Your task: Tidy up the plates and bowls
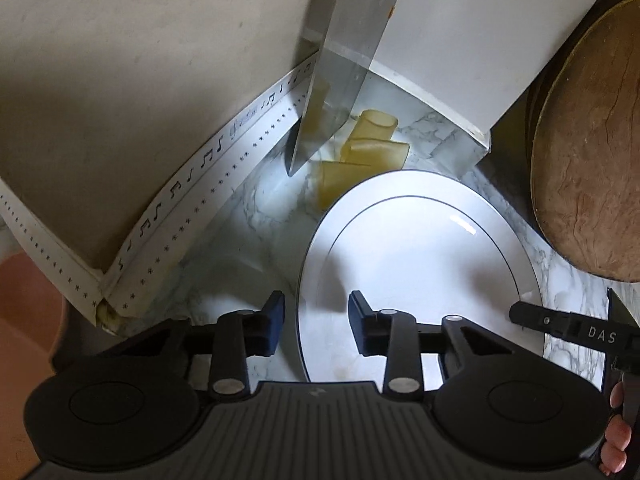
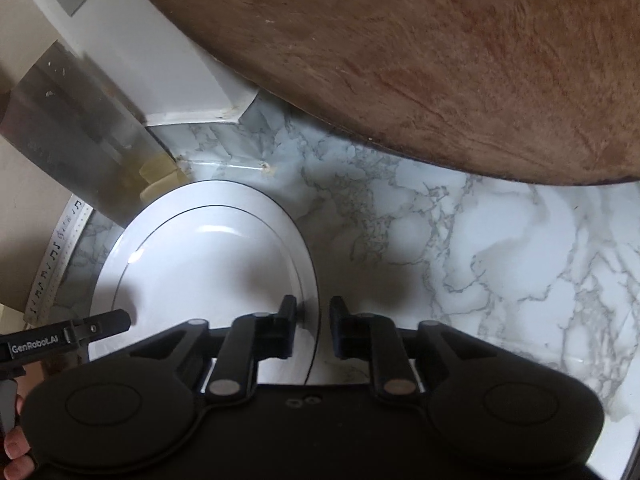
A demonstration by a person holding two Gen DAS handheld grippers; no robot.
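Left gripper (image 1: 316, 322) straddles the plate's (image 1: 420, 264) near-left rim, fingers apart, not pressing; right gripper (image 2: 313, 330) straddles the plate's opposite rim, grip unclear.

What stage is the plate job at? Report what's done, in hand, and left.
Done: nothing visibly stacked yet. In hand: the white plate lies flat on the marble counter. The left hand-held gripper straddles one rim with its jaws open. The right hand-held gripper straddles the opposite rim with its jaws narrow, grip unclear. Left: lifting the plate and putting it away.
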